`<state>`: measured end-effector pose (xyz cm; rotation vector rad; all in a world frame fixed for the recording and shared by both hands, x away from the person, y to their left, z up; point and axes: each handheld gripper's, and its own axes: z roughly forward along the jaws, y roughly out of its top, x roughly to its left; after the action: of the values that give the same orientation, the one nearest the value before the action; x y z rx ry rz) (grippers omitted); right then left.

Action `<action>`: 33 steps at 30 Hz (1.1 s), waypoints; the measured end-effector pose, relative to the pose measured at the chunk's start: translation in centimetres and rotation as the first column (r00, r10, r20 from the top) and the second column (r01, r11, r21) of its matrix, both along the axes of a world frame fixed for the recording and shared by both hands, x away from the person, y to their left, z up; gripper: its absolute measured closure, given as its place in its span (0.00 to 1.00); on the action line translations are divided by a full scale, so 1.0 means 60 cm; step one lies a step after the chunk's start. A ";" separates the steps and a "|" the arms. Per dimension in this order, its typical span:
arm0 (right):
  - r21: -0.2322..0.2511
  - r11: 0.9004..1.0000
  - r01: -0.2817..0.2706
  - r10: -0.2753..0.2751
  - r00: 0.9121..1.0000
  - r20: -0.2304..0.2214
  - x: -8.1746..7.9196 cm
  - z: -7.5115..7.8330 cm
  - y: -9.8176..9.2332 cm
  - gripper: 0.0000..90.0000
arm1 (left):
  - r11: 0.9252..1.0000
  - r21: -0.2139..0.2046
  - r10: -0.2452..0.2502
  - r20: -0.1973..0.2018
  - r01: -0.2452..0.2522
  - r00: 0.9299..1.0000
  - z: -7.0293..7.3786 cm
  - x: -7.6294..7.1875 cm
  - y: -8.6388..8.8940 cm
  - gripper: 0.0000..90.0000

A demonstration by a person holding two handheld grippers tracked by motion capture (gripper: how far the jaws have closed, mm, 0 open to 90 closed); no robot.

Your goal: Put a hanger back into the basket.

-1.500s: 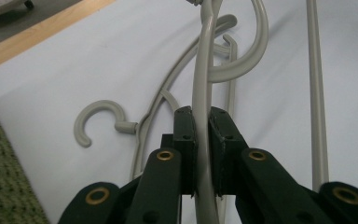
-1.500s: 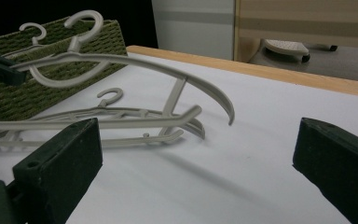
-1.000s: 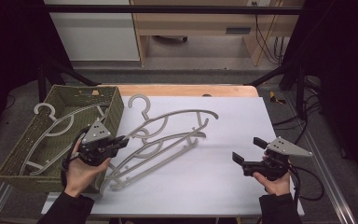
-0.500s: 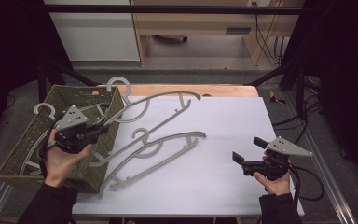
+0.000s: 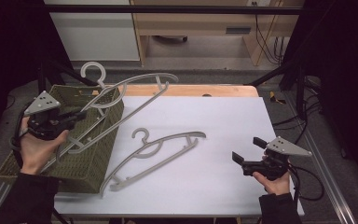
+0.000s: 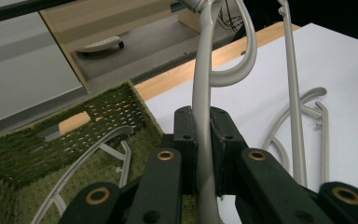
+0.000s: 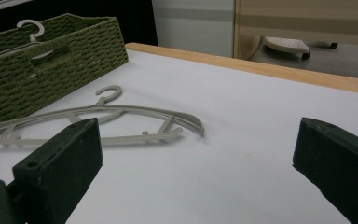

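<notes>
Left gripper (image 5: 77, 115) is shut tight on a grey hanger (image 5: 135, 95), pinching its thin bar. The hanger is up in the air, tilted, hook (image 5: 92, 71) high, over the green basket (image 5: 95, 158) w/ its long end out over the white table (image 5: 223, 126). Another hanger (image 5: 156, 151) lies flat on the table, just beside the basket. One more hanger (image 6: 91, 158) sits in the basket. Right gripper (image 5: 247, 156) is wide open, holding nothing, low over the table.

The hanger looks light, stiff, smooth plastic, so prob. it can slip or swing. Best grab near the middle, by the hook.

Bright even light on white table (image 5: 223, 140), dark surroundings, soft shadows, slightly grainy
</notes>
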<state>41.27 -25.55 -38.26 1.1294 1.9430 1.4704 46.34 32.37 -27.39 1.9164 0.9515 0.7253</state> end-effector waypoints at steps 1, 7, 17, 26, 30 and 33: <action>0.000 1.000 0.000 0.000 1.000 0.000 0.000 0.000 0.000 0.02 | 1.000 0.000 0.000 0.000 0.000 1.000 0.000 0.000 0.000 0.92; -0.003 1.000 0.002 -0.002 1.000 0.000 0.001 -0.001 0.001 0.02 | 0.999 0.019 0.045 0.009 -0.046 0.999 -0.001 0.006 0.041 0.92; -0.010 1.000 -0.002 0.002 1.000 -0.006 0.004 -0.004 0.002 0.02 | 0.994 0.035 0.107 -0.014 -0.107 0.994 -0.012 0.015 0.104 0.92; -0.007 1.000 0.003 -0.003 1.000 -0.009 0.005 -0.006 0.003 0.02 | 0.985 0.046 0.165 -0.018 -0.164 0.986 -0.025 0.016 0.158 0.92; -0.011 1.000 -0.002 0.002 1.000 -0.010 0.005 -0.006 0.003 0.02 | 0.982 0.042 0.183 -0.027 -0.182 0.983 -0.031 0.015 0.175 0.92; -0.012 1.000 -0.001 0.001 1.000 -0.012 0.005 -0.006 0.003 0.02 | 0.978 0.045 0.205 -0.034 -0.204 0.978 -0.038 0.015 0.192 0.92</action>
<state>41.57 -25.34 -38.65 1.1352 1.9579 1.4536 47.22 43.91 -29.70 1.8917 1.1792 0.8343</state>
